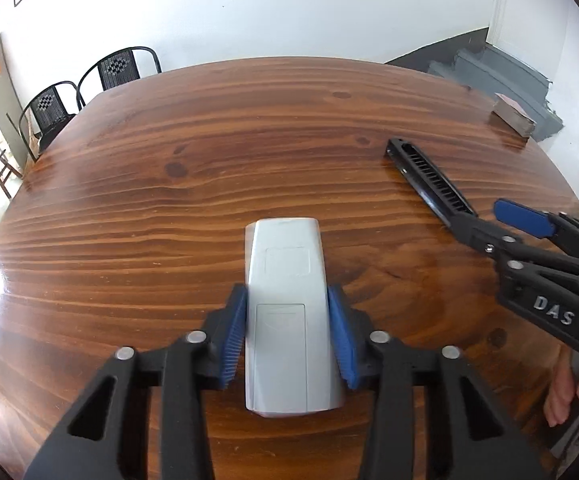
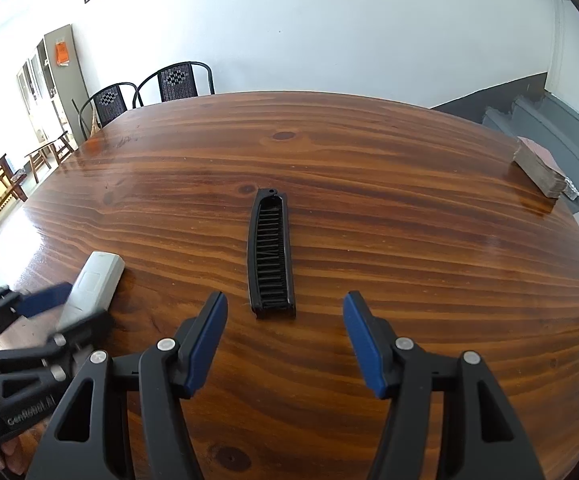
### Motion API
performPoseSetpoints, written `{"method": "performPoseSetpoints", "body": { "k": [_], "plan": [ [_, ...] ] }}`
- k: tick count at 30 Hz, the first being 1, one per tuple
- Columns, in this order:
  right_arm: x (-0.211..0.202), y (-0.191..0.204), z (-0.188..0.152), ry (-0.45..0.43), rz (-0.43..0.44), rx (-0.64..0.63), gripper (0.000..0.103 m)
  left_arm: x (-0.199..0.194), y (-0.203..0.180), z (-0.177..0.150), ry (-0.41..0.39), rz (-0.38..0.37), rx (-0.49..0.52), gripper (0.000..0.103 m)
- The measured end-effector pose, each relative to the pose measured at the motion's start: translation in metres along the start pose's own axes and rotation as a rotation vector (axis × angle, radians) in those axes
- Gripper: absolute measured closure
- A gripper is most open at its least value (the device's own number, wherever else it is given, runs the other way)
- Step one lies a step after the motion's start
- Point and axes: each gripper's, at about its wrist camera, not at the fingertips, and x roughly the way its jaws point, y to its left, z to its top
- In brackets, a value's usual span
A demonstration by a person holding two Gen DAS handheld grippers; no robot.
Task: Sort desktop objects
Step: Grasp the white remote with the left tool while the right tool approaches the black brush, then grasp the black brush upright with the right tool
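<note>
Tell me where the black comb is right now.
The black comb lies flat on the wooden table, apart from and just ahead of the open right tool. The white remote, in the left tool, lies to its left.

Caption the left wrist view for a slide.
Left tongs clamp the grey remote on the wooden table.
</note>
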Motion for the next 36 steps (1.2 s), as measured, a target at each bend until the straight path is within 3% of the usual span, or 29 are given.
{"method": "performPoseSetpoints", "body": {
  "k": [5,12,13,17,21,29,36],
  "plan": [
    [0.009,0.005,0.011,0.014,0.015,0.001,0.038,-0.003,0.002,0.001,-0.010,-0.047,0.000,0.061],
    [0.030,0.011,0.025,0.053,-0.009,0.018,0.039,-0.012,0.000,0.006,-0.047,-0.046,0.002,0.061],
    [0.032,0.012,0.024,0.058,-0.019,0.019,0.041,-0.012,0.000,0.007,-0.048,-0.047,-0.001,0.061],
    [0.031,0.016,0.021,0.057,-0.050,-0.013,0.074,-0.013,0.000,0.007,-0.049,-0.053,-0.003,0.061],
    [0.025,0.014,0.016,0.050,-0.043,-0.005,0.075,-0.018,-0.001,0.006,-0.054,-0.052,0.001,0.061],
    [-0.031,0.007,-0.003,-0.032,-0.018,0.040,0.075,-0.035,-0.010,0.005,-0.101,-0.029,0.017,0.061],
    [-0.092,0.006,-0.039,-0.091,-0.037,0.064,0.075,-0.069,-0.034,-0.006,-0.157,-0.081,0.060,0.061]
  ]
}}
